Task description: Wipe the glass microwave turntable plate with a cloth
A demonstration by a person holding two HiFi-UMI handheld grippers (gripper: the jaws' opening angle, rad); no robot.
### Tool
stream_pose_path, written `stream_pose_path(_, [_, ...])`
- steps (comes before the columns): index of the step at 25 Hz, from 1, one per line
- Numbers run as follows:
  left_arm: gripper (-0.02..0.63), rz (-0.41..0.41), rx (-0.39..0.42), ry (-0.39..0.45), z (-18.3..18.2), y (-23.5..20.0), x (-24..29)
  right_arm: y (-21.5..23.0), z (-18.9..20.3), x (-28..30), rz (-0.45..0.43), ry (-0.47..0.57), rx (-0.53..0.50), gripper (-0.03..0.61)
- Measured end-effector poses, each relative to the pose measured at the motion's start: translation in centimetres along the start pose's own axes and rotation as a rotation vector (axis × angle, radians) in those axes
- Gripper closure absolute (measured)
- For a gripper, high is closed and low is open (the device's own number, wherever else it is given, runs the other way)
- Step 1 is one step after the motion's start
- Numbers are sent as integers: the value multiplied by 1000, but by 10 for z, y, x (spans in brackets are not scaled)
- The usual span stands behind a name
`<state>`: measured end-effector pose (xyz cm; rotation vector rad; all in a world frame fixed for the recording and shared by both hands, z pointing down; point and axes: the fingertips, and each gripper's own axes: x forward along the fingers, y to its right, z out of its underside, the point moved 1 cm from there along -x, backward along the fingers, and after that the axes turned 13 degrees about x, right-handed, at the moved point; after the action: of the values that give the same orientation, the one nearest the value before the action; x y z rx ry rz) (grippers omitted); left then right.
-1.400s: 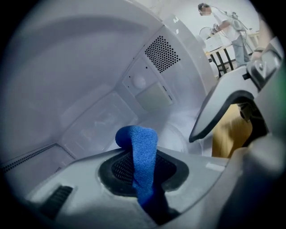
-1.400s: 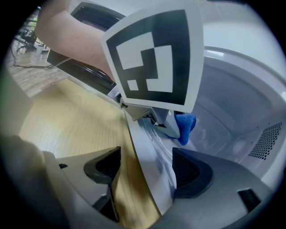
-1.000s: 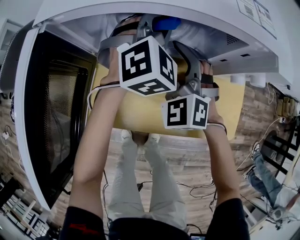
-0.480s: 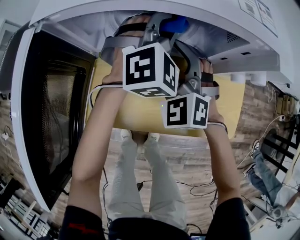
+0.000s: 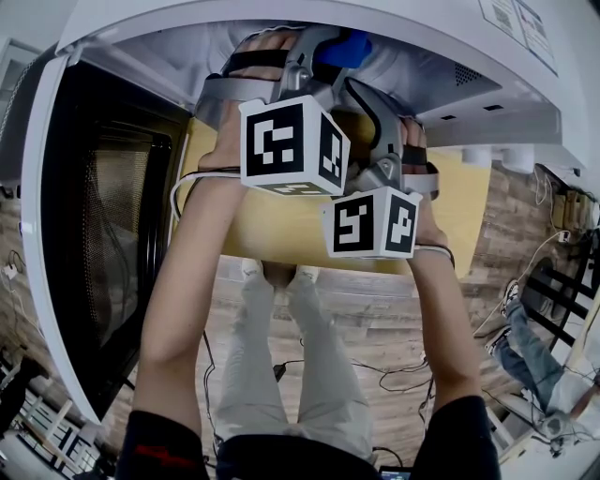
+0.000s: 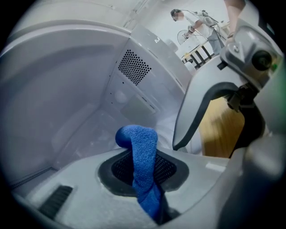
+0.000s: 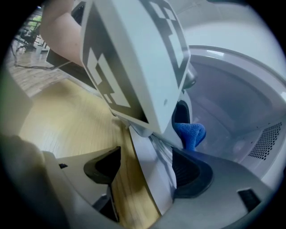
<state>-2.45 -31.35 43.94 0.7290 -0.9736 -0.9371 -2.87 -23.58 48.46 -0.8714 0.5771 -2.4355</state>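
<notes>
Ok so both tools are up in the mouth of the microwave (image 5: 169, 19), door (image 5: 103, 234) swung wide at its left edge. The left gripper (image 6: 149, 188) is clamped tight on a blue cloth (image 6: 142, 152), whose folded end pokes out toward a frosty curved surface that looks like the glass plate (image 7: 237, 85), inside the cavity over on the right side. The right gripper (image 7: 145, 172) has its jaws apart, with a thin pale slab running between them, against the right pad and clear of the left one. Can't tell if that's the plate's edge or the oven's front lip. Compared to a second ago, the left marker cube (image 5: 291, 141) has twisted squarer to the camera and the cloth has crept right. The right cube (image 5: 372, 223) hasn't budged.
</notes>
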Motion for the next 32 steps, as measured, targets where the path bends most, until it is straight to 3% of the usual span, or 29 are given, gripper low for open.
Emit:
stream_pose_path(13, [554, -45, -53, -67, 29, -9, -9, 0, 0, -1, -4, 2, 0, 262])
stream_pose_path(23, [554, -110, -211, -169, 49, -18, -19, 0, 0, -1, -6, 1, 0, 262])
stream_pose_path(32, [554, -131, -278, -220, 59, -22, -23, -1, 0, -1, -15, -9, -7, 262])
